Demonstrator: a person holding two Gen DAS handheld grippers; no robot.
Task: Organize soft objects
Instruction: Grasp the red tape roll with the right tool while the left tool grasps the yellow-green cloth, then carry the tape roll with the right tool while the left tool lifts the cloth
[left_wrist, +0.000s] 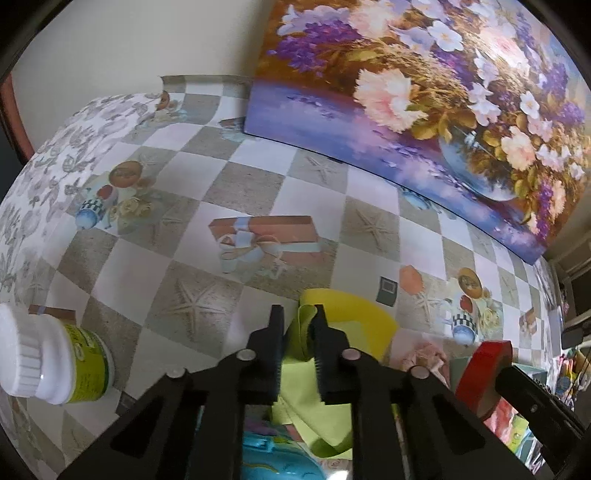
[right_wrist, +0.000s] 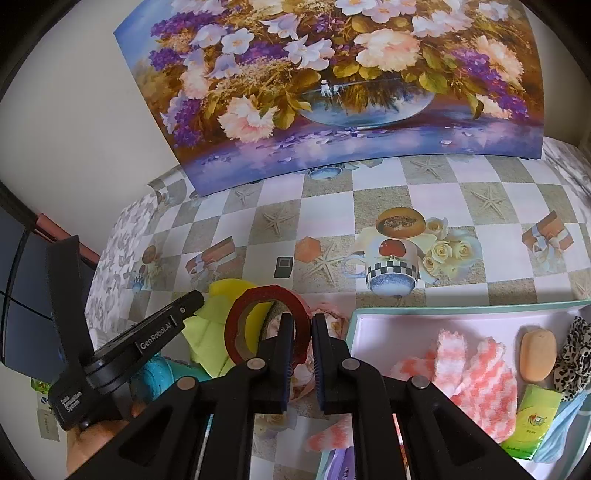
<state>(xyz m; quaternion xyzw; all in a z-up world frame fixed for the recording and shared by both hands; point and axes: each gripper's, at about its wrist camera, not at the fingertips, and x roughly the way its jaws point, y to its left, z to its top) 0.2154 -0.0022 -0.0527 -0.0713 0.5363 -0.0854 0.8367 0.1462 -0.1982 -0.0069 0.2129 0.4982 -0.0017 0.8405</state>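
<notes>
Hiding behind left gripper (left_wrist: 298, 345): green cloth (left_wrist: 314, 424)

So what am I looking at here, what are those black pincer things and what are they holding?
Each picture comes from a camera mounted on a hand-held tool with two black fingers; a person carries one in each hand. The left tool is pinching a light green cloth, with a yellow cloth behind it. The right tool is clamped on the rim of a red tape roll. Everything sits on a table with a checkered cloth. To the right, a tray holds pink striped socks, a leopard scrunchie and an orange soap-like bar.
</notes>
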